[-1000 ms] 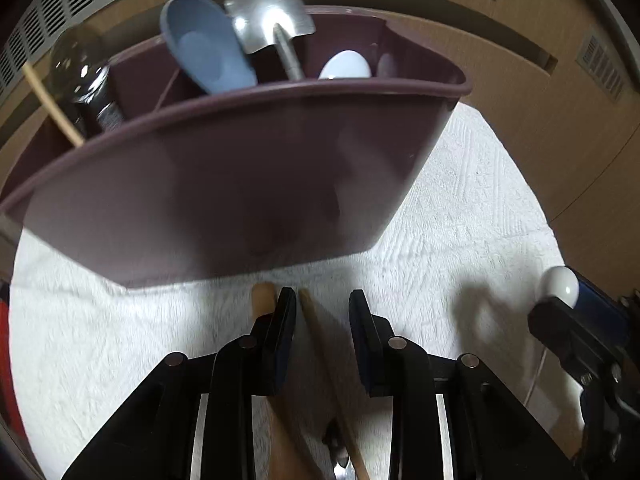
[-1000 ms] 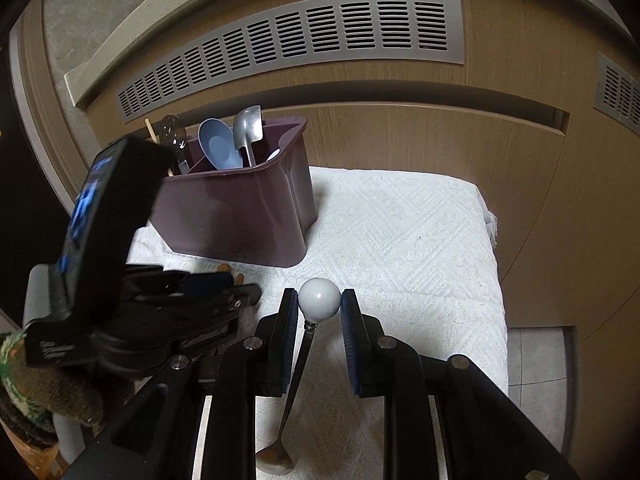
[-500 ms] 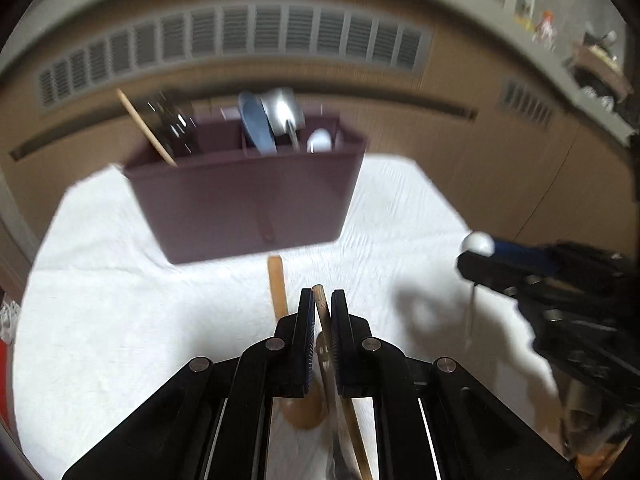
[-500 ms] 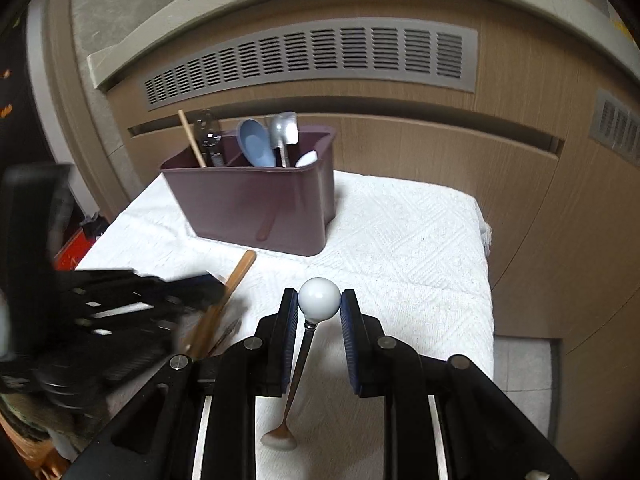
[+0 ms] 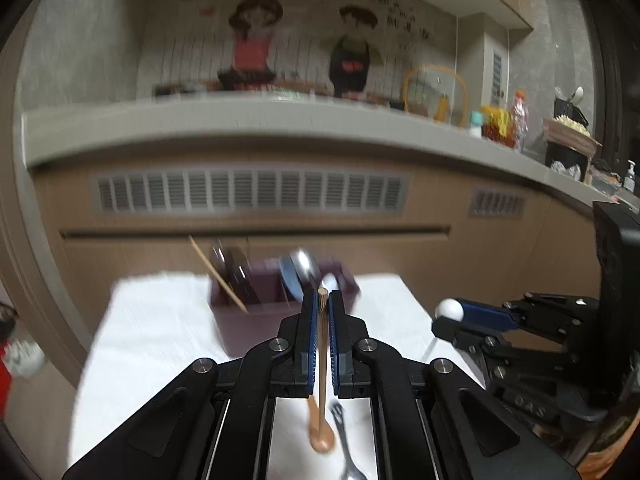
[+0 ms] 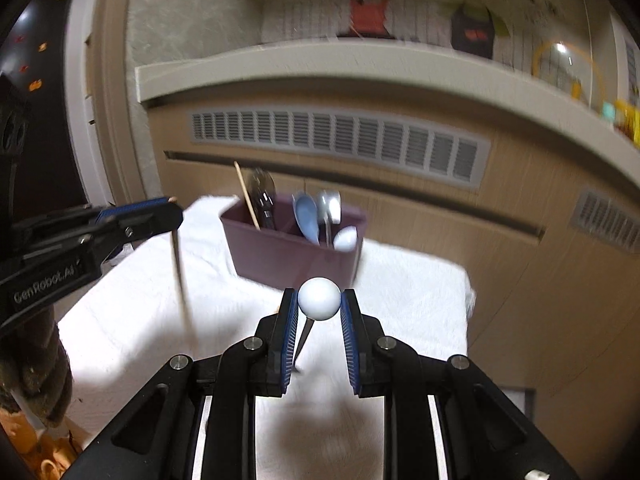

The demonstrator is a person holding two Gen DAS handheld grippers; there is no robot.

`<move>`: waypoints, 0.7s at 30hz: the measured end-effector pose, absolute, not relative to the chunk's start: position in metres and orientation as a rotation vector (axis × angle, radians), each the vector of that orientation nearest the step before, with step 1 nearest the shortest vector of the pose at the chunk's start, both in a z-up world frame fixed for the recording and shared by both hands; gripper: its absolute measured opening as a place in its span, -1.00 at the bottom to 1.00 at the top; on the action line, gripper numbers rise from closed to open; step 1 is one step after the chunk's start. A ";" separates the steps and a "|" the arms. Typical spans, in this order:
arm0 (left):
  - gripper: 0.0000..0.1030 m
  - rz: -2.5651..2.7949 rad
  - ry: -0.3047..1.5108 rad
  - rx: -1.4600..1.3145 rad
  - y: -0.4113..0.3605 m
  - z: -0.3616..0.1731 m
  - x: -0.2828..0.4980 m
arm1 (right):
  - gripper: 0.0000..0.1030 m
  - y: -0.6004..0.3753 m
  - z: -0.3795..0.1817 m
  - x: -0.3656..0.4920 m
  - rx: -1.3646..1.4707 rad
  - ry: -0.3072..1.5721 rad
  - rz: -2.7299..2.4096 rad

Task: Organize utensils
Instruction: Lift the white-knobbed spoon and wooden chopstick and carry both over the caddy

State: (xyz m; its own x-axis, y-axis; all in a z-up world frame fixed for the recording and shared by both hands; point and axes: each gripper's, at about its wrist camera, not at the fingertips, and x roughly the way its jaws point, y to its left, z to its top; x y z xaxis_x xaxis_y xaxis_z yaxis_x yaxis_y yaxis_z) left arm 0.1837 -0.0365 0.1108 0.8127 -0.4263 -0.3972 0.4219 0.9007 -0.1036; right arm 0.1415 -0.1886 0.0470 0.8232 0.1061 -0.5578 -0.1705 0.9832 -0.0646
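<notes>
My left gripper [image 5: 321, 300] is shut on a thin wooden stick [image 5: 322, 356], which hangs down from it above the white cloth; the same stick shows in the right wrist view [image 6: 180, 276]. My right gripper [image 6: 319, 304] is shut on the white ball end [image 6: 319, 298] of a metal spoon, which also hangs down. The maroon utensil holder [image 6: 296, 258] stands at the back of the cloth, holding a blue spoon [image 6: 306, 216], a metal spoon [image 6: 330, 208], a white spoon and a chopstick. Both grippers are lifted, in front of the holder.
A wooden spoon [image 5: 320, 436] and a metal fork [image 5: 346, 452] lie on the white cloth [image 6: 400, 280] below my left gripper. A wooden cabinet front with vent grilles [image 6: 340, 140] rises behind the holder. The cloth's right edge drops off.
Both grippers have risen well above the cloth with their utensils. My left gripper closed on the wooden stick and lifted it; the holder now looks farther away.
</notes>
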 end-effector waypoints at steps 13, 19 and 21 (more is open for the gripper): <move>-0.90 -0.382 0.219 0.021 -0.006 0.227 0.235 | -0.61 -0.173 0.191 0.195 -0.165 0.353 0.108; -0.85 -0.518 0.507 0.113 -0.010 0.144 0.264 | -0.61 -0.177 0.170 0.215 -0.163 0.422 0.110; -0.84 -0.552 0.605 0.165 -0.017 0.106 0.268 | -0.61 -0.178 0.146 0.218 -0.157 0.481 0.122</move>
State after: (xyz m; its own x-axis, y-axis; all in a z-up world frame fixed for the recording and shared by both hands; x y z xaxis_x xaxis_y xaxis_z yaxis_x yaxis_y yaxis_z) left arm 0.2685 -0.0168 0.1057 0.6835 -0.4429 -0.5802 0.5374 0.8433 -0.0107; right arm 0.2175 -0.1776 0.1457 0.8796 0.0794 -0.4690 -0.1534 0.9806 -0.1218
